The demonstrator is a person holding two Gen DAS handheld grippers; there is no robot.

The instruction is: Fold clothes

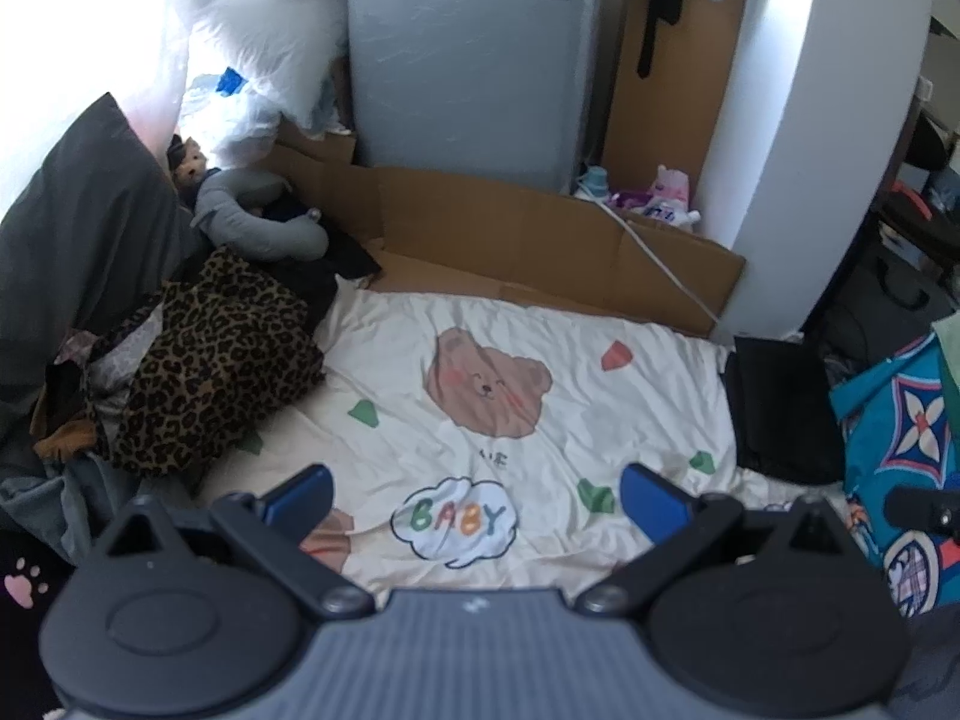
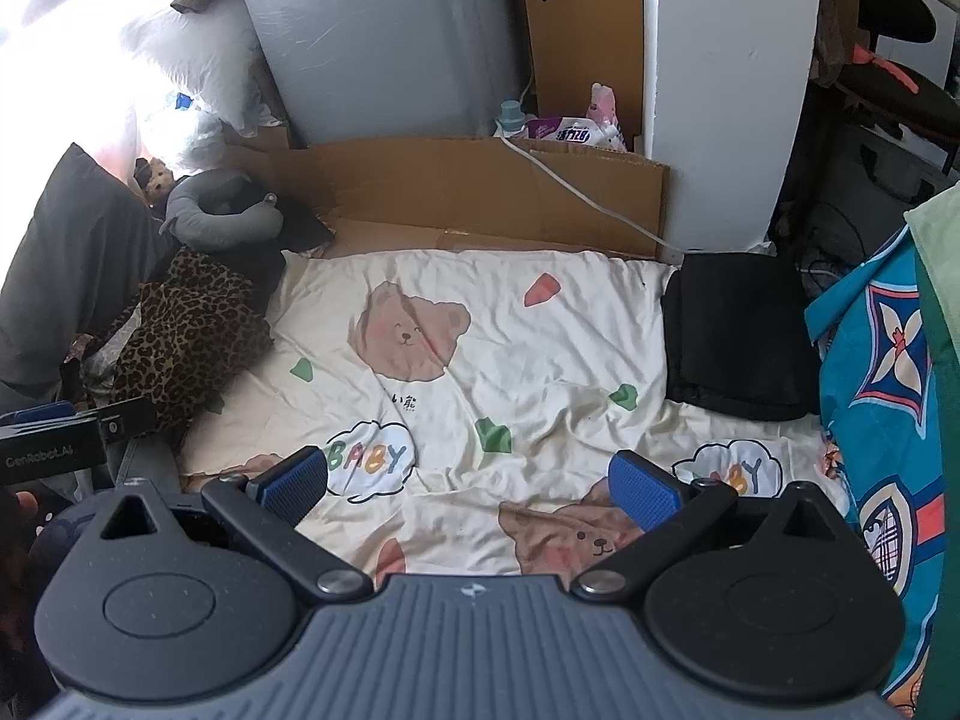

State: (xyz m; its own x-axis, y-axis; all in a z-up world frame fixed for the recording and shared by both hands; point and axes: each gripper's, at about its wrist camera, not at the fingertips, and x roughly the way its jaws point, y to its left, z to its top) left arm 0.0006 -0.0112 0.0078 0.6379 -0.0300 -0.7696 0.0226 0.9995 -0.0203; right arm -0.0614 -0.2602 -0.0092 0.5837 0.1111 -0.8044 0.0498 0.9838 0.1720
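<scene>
A pile of unfolded clothes topped by a leopard-print garment [image 1: 216, 360] [image 2: 186, 330] lies at the left of the cream bear-print bed sheet [image 1: 540, 360] [image 2: 540, 360]. A folded black garment [image 1: 780, 408] [image 2: 738, 336] rests flat at the sheet's right edge. My left gripper [image 1: 477, 495] hovers open over the "BABY" cloud print, holding nothing. My right gripper [image 2: 468, 480] is also open and empty, low over the sheet's near part. The left gripper's body [image 2: 72, 438] shows at the left edge of the right wrist view.
A dark grey pillow [image 1: 78, 252] and a grey neck pillow [image 1: 258, 216] lie behind the clothes pile. Flattened cardboard [image 1: 540, 228] and a plastic-wrapped grey mattress [image 1: 468, 54] stand beyond the bed. A blue patterned quilt [image 2: 882, 396] rises at the right. A white cable [image 2: 588, 192] crosses the cardboard.
</scene>
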